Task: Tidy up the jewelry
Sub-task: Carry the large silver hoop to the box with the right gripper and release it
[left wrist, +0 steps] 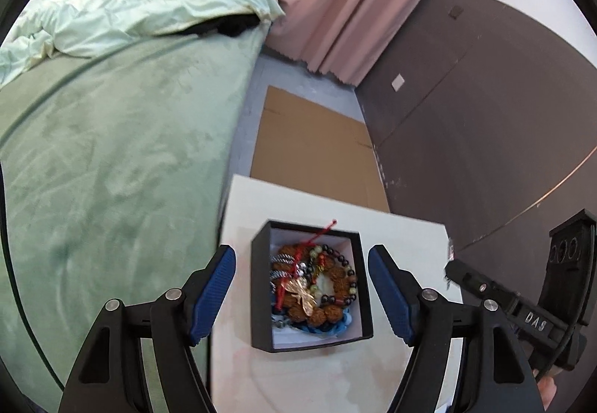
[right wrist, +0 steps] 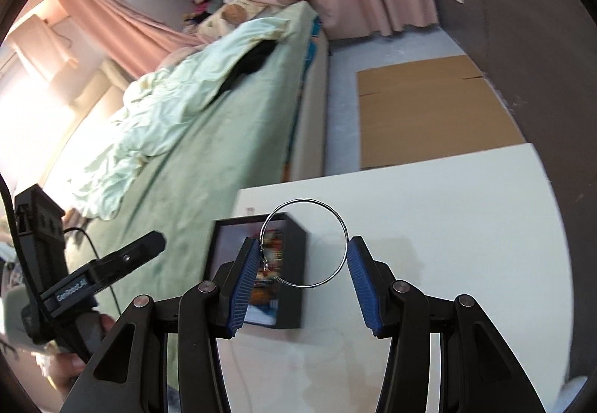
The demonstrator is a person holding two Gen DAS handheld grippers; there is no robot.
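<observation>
1. One thin silver hoop (right wrist: 305, 242) is seen spanned between the blue pads of the right gripper (right wrist: 302, 278). The jaws stand wide, about as far apart as the ring is broad; its left edge touches the left pad (right wrist: 248, 275), and its right edge lies at the tip of the right pad. Whether the ring is truly clamped or only resting there cannot be told.

2. The left gripper (left wrist: 301, 291) is held wide open and empty, its two pads on either side of the black jewelry box (left wrist: 257, 301) without touching it.

3. One open box is counted, standing on the white table (left wrist: 403, 237) near the edge by the green bed (left wrist: 112, 170). Inside it lies a tangled pile: one brown beaded bracelet (left wrist: 335, 312), a dark beaded bracelet, a gold dragonfly ornament (left wrist: 298, 293), red cord (left wrist: 317, 237), a grey twisted cord and something blue underneath. An exact count of pieces cannot be made from the tangle.

4. The hoop is judged the likeliest thing to go wrong: so thin a wire, held only at its two edges, could spring sideways or slip off the pads if the jaws are closed further or tilted, and could then roll off the table.

5. The hoop's small clasp at the left pad could catch on the cords when it is lowered into the box, so that other pieces are dragged out.

6. The box stands close to the table edge and could be nudged off by either gripper.
</observation>
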